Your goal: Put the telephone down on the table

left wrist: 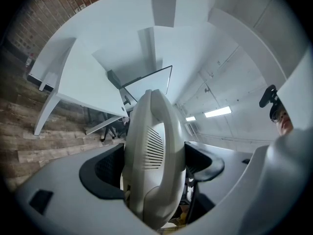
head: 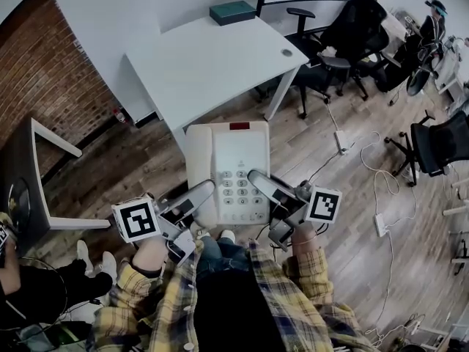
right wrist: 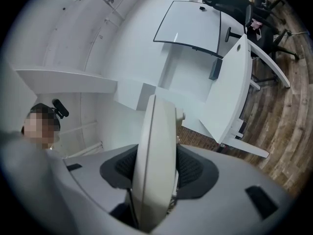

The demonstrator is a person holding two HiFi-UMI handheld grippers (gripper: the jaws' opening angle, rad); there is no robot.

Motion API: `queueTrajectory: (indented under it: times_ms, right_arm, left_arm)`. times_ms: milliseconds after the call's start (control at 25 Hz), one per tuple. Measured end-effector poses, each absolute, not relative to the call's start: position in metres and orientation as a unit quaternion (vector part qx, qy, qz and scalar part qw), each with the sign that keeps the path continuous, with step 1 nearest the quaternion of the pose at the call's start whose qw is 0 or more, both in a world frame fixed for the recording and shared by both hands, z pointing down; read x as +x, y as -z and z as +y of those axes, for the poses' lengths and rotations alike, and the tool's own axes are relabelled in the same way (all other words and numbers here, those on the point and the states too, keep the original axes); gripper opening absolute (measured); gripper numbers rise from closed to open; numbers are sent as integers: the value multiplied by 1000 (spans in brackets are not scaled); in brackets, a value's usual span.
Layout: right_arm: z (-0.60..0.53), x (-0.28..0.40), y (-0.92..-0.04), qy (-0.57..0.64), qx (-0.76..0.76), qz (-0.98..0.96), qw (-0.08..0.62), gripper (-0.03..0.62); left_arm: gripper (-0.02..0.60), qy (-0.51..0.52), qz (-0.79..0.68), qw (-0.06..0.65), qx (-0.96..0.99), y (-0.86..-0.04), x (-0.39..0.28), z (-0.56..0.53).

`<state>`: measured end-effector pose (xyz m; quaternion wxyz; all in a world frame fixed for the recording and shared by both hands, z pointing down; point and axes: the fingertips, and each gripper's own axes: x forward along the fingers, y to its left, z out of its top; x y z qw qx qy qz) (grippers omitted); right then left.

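Head view is showing the telephone [head: 227, 171] hanging in the air between the 2 grippers, just in front of the person and over the wooden floor [head: 337, 196]. It is not lying on the white counter [head: 198, 64], whose near corner is standing just beyond its far end.

The long axis of the telephone is running away from the person, toward the counter. The end with the red strip [head: 239, 126] is pointing to the counter, and the end with the keypad [head: 242, 189] is pointing back to the person. Its face is looking up at the camera.

The telephone is looking cream white and rectangular with rounded corners. The handset [head: 198, 160] is lying along its left side, and the grey keys are sitting in rows on the right half.

The left gripper [head: 199, 194] is clamping the near left part, and in the left gripper view its dark pads are standing wide apart on both sides of a rounded shell with ribbed slots. The right gripper [head: 262, 182] is clamping the near right edge, and in the right gripper view its pads are pressing on a thin cream edge.
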<state>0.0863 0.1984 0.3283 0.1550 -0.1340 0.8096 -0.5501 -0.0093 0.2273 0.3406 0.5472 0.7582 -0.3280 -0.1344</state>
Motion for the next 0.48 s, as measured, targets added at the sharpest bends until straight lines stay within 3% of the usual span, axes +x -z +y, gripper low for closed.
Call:
queueTrajectory:
  times_ms: [480]
  right_arm:
    - [170,99,-337,555,-131,804,170,209]
  left_arm:
    - [367,119,-332,545,761,-344,3,198]
